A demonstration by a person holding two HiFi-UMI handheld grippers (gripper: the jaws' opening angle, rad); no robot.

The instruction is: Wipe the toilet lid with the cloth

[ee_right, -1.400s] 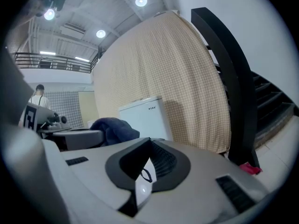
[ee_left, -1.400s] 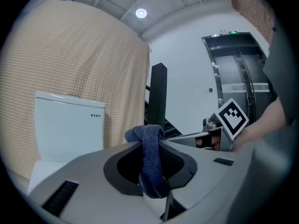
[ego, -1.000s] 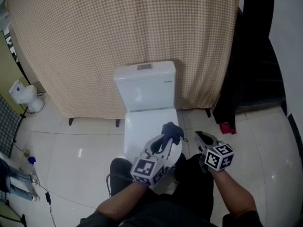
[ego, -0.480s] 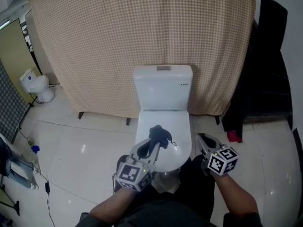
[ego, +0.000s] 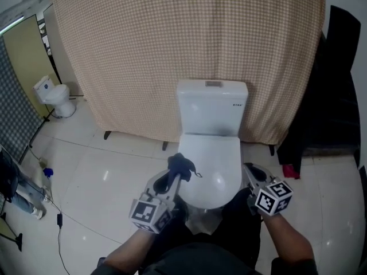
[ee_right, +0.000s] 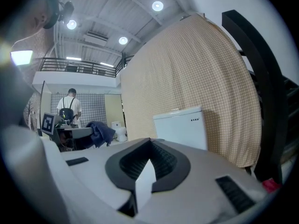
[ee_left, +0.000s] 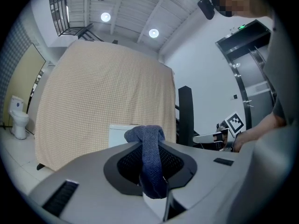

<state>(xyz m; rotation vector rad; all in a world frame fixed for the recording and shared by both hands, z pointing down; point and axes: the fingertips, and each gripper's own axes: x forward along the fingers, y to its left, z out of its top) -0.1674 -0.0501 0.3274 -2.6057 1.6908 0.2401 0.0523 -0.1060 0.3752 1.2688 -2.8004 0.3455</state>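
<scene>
The white toilet has its lid down and a cistern behind it, against a checked beige curtain. My left gripper is shut on a dark blue cloth, held just off the lid's left edge. In the left gripper view the cloth hangs bunched between the jaws. My right gripper sits beside the lid's right edge, jaws together, holding nothing. The right gripper view shows the cistern ahead and the cloth at left.
The checked curtain hangs behind the toilet. A black garment hangs at the right with a red item on the floor. A second small toilet stands at far left. A person stands far off in the right gripper view.
The left gripper with the cloth has moved left, from over the lid's front to its left edge. The head view has shifted, so the toilet sits further right. The right gripper has barely moved.
</scene>
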